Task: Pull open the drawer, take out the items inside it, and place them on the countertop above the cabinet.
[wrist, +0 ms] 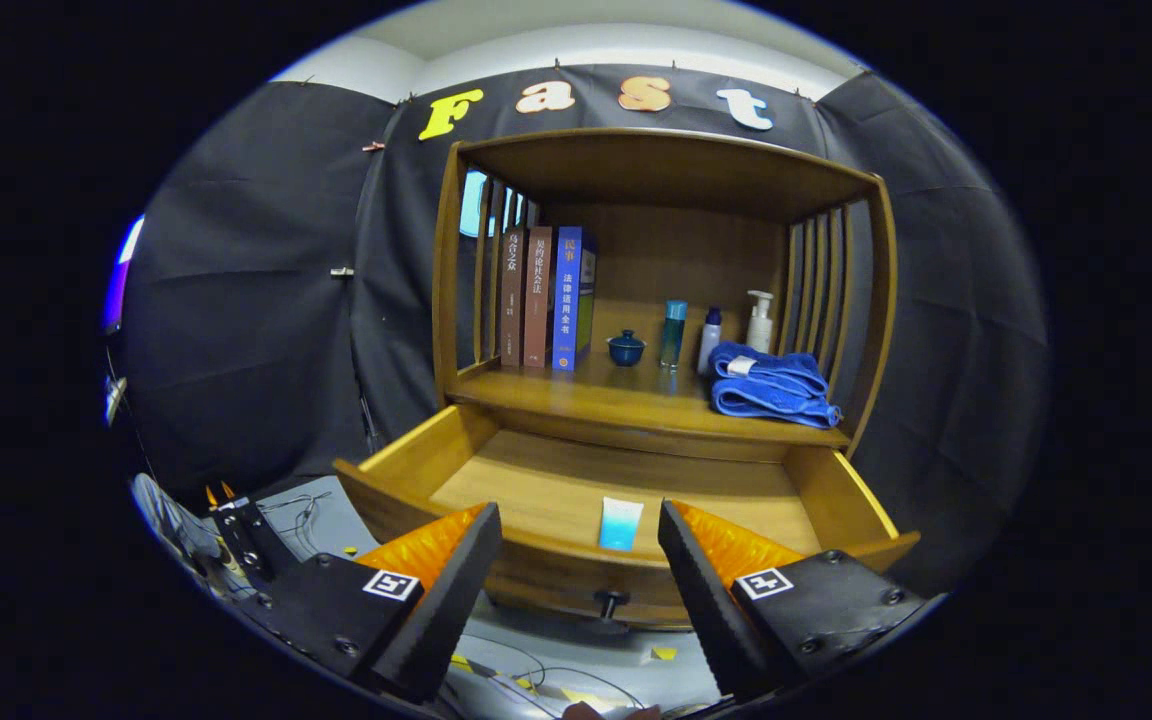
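Gripper view: blue-white tube [621, 524] lies in open drawer [416, 455] (gripper [581, 525] spread, empty)

tube [620, 524] bottom behind drawer [576, 566] front

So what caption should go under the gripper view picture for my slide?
Open gripper hovers before the pulled-out drawer, a blue tube inside just ahead of its jaws.

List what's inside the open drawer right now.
One blue-and-white tube lies on the drawer floor near the front, beyond the open gripper. The front wall hides the tube's lower end.
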`<state>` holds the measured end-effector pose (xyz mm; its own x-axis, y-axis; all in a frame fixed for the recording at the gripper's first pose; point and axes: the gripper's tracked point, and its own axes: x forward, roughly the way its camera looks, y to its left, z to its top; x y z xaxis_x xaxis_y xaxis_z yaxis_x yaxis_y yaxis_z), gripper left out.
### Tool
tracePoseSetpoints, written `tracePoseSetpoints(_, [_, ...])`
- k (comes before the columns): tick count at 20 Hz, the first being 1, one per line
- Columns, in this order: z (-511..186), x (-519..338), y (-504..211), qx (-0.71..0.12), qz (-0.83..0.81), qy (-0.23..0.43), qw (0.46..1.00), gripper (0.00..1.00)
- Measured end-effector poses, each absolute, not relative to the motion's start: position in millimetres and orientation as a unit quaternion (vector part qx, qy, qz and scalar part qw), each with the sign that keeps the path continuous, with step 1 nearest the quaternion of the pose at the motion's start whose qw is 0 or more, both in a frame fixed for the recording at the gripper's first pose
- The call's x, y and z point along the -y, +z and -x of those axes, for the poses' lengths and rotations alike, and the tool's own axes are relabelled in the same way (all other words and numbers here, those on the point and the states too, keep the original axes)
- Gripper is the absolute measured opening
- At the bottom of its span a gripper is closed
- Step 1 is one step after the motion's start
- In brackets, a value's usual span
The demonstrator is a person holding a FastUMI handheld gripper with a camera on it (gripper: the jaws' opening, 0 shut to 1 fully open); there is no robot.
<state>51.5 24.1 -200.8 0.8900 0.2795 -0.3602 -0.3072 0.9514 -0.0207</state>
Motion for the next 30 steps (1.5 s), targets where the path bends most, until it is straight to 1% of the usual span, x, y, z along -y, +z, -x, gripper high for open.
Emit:
tracePoseSetpoints(2, [-74, -34, -189, -0.231, 0.023, 0.147, 0.962, 0.99])
tracePoseSetpoints(5, [-111, -46, -186, -0.281, 0.026, 0.140, 0.949, 0.99])
tracePoseSetpoints(9, [-166, -48, -214, -0.331, 0.087, 0.136, 0.930, 0.99])
tracePoseSetpoints(10, [-175, -45, -228, -0.358, 0.099, 0.133, 0.919, 0.99])
tracePoseSetpoints(13, [-182, -42, -271, -0.447, 0.061, 0.111, 0.885, 1.00])
tracePoseSetpoints(17, [-180, -34, -324, -0.541, 0.031, 0.090, 0.836, 0.99])
tracePoseSetpoints(25, [-171, -8, -379, -0.610, 0.044, 0.053, 0.790, 1.00])
tracePoseSetpoints(28, [-164, -6, -395, -0.631, 0.031, 0.042, 0.774, 0.95])
tracePoseSetpoints(29, [-165, -4, -401, -0.636, 0.031, 0.039, 0.770, 0.92])
tracePoseSetpoints(30, [-164, -3, -407, -0.644, 0.032, 0.036, 0.764, 0.84])
